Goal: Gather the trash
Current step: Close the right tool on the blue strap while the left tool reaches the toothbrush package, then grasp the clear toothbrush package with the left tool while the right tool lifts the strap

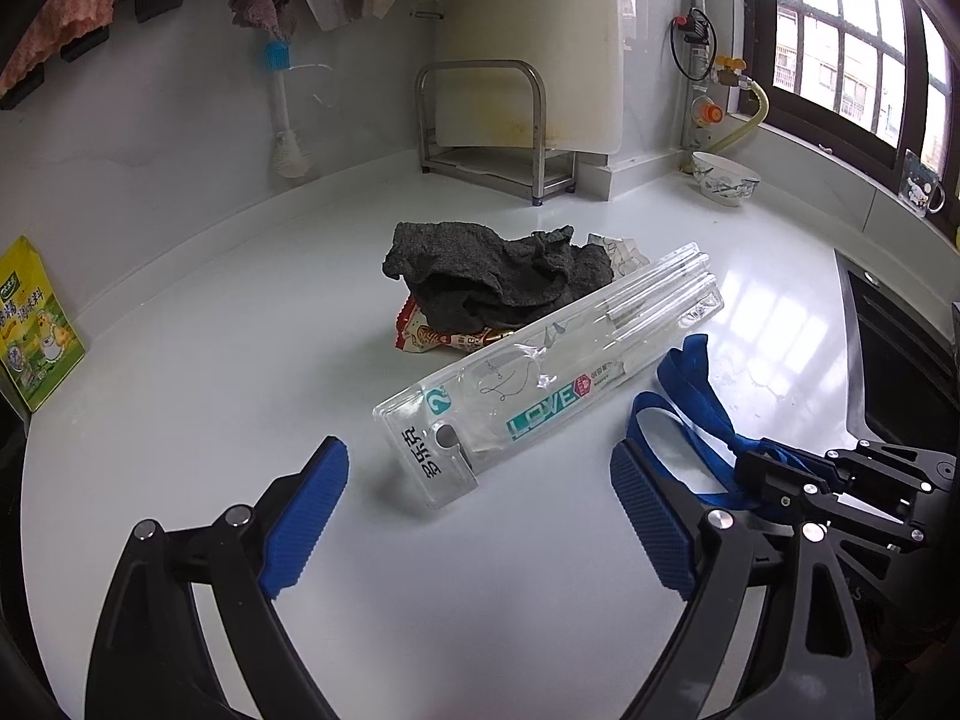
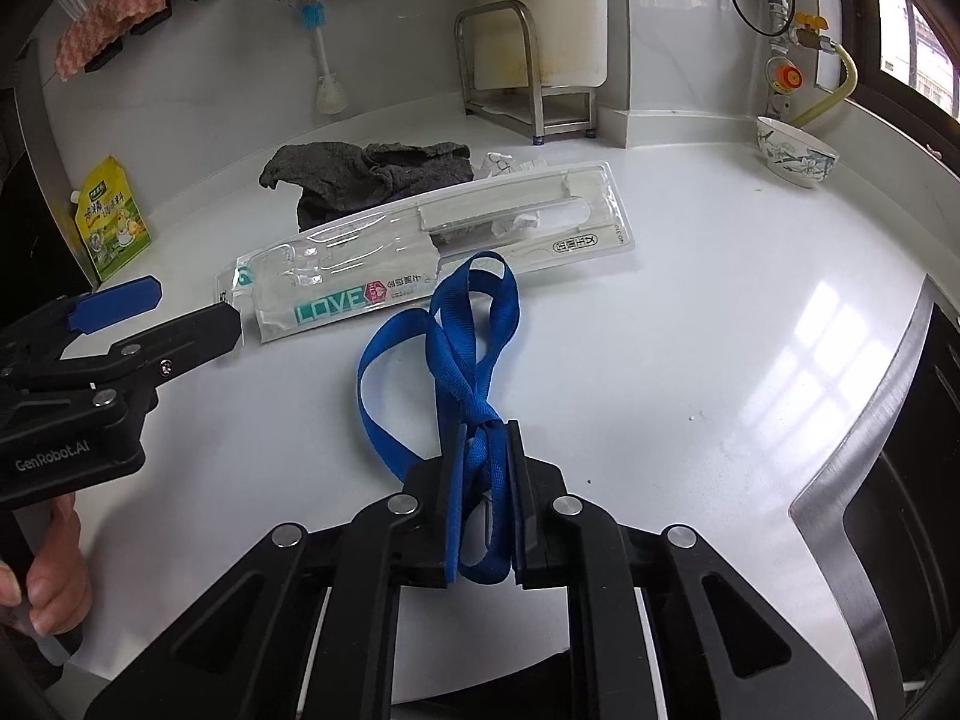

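Here, going L to R on the white counter point(image 1: 198, 420): a yellow seasoning pouch point(image 1: 36, 324) leans at the far left by the wall, then the left claw point(image 1: 480, 504) hangs with jaws wide and nothing between them, aimed at the near end of the clear plastic package point(image 1: 540, 372), not touching it yet. Behind the package sits a dark gray rag point(image 1: 492, 276) heaped over a red-and-white snack wrapper point(image 1: 438, 336), w/ a scrap of crumpled white paper point(image 1: 624, 249) just past it. Right of the package lies the blue strap point(image 2: 456, 348), looped on the counter, its near end pinched flat by the right claw point(image 2: 485, 492), jaws nearly closed on the webbing. A patterned bowl point(image 1: 726, 180) stands by the far wall, well apart from the pile, and the sink edge point(image 2: 864, 438) shows at far right. Probably the step in hand is a two-handed pickup: strap gripped, package next. To do it well, I'd bring the left claw square across the package's narrow width near the hang-tab end so both pads land on flat plastic; it's stiff but slick and hollow, so closing gently should avoid it popping out sideways. Lift the strap clear enough that the trailing loops don't snag the package corner. Count: 1 pouch, 1 package, 1 rag, 1 wrapper, 1 paper scrap, 1 strap, 1 bowl, 2 claws.
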